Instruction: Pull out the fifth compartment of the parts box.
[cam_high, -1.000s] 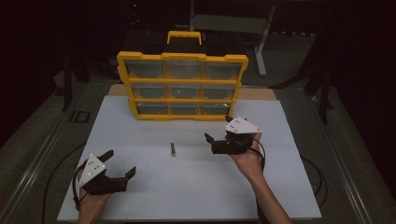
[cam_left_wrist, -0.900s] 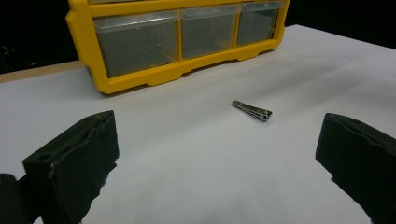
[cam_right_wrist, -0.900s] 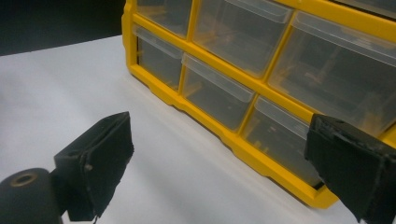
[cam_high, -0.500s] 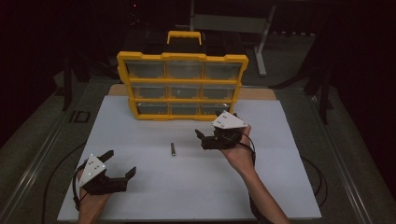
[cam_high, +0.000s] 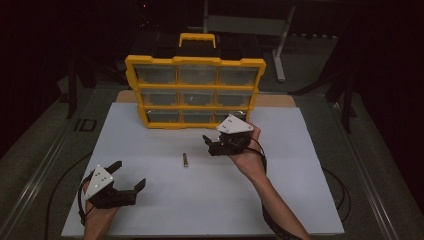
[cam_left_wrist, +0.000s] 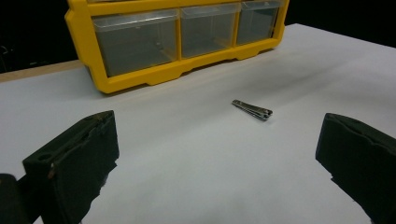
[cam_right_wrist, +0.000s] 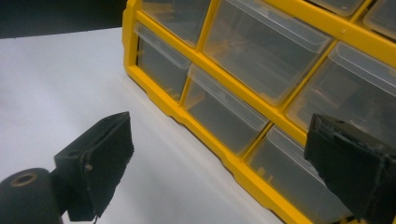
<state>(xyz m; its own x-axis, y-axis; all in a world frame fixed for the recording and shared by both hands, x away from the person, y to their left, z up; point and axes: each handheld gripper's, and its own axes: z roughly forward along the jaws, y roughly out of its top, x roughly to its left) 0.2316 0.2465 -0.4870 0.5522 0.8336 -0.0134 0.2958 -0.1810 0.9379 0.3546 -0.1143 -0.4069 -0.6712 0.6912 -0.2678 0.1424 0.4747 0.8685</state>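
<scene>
A yellow drawer cabinet (cam_high: 195, 61) with clear plastic drawers stands upright at the back of the white board (cam_high: 300, 200). A small metal clip-like piece (cam_high: 185, 159) lies flat on the board in front of it. My right gripper (cam_high: 209, 145) is open and empty, just right of the piece and close to the cabinet's bottom row. Its own view faces the lower drawers (cam_right_wrist: 224, 114) between the jaws. My left gripper (cam_high: 130, 174) rests open and empty at the near left. In its view the metal piece (cam_left_wrist: 252, 109) lies well ahead of the jaws.
The cabinet (cam_left_wrist: 140, 79) has a yellow carry handle (cam_high: 197, 38) on top. Beyond the board are dark floor, a metal stand (cam_high: 280, 45) at the back right and black cables (cam_high: 335, 185) trailing off both grippers.
My right gripper has moved left and slightly toward the cabinet's lower drawers, still open. The left gripper and the metal piece have not moved.
</scene>
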